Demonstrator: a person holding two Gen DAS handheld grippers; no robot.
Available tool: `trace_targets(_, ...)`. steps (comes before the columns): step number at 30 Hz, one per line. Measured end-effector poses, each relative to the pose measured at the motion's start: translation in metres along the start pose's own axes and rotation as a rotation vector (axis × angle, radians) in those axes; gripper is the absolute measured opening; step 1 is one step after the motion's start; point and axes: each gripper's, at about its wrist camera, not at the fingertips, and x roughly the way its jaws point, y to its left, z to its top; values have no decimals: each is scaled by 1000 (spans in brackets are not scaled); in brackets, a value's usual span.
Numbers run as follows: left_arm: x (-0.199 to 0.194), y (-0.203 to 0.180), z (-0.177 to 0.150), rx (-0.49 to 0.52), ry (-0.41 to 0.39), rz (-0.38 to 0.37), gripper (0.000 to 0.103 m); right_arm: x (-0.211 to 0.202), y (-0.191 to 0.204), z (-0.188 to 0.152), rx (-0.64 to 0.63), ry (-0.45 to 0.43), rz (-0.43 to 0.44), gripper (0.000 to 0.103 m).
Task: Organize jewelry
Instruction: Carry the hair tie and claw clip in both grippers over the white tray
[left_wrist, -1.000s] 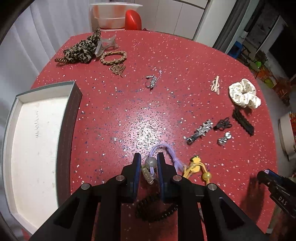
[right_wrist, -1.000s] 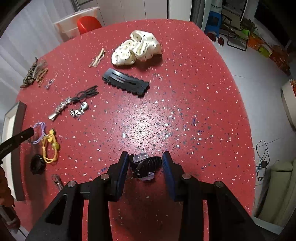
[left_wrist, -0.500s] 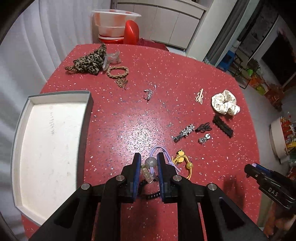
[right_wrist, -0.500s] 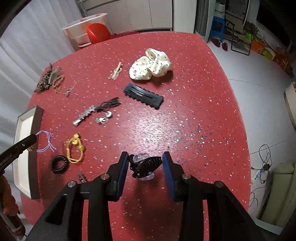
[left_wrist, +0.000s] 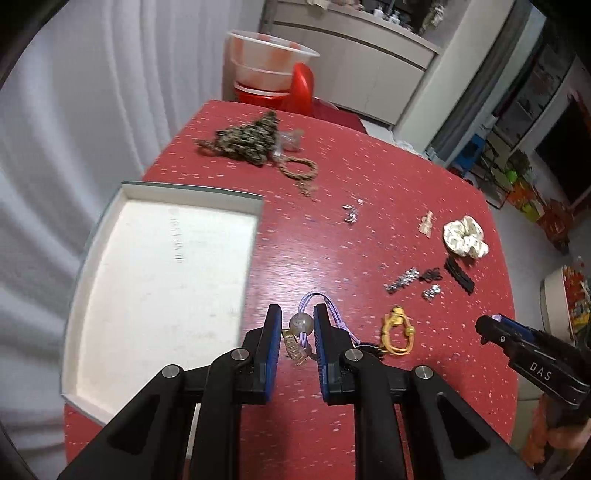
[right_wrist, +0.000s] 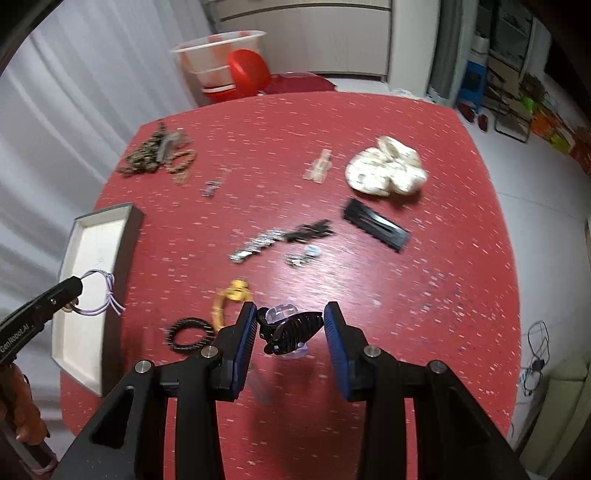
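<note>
Above the red tabletop (left_wrist: 303, 236) and its white tray (left_wrist: 159, 295) at the left edge, my left gripper (left_wrist: 297, 325) is clamped narrow on a lilac hair tie (left_wrist: 325, 306) with a clear bead, held over the tray's near rim. My right gripper (right_wrist: 290, 323), jaws partway apart, pinches a black claw clip (right_wrist: 295, 328) clear of the tabletop.

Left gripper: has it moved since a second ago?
Yes. The left gripper, clamping the lilac hair tie, has risen and shifted toward the white tray.
</note>
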Motion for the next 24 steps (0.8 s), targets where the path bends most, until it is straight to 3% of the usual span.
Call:
trace_targets(12, -21, 85, 7, -121, -57, 100, 19, 14, 107, 33, -168, -12, 126, 41)
trace_targets(24, 4, 145, 30, -175, -82, 161, 19, 46, 215, 72, -294, -5, 251, 41)
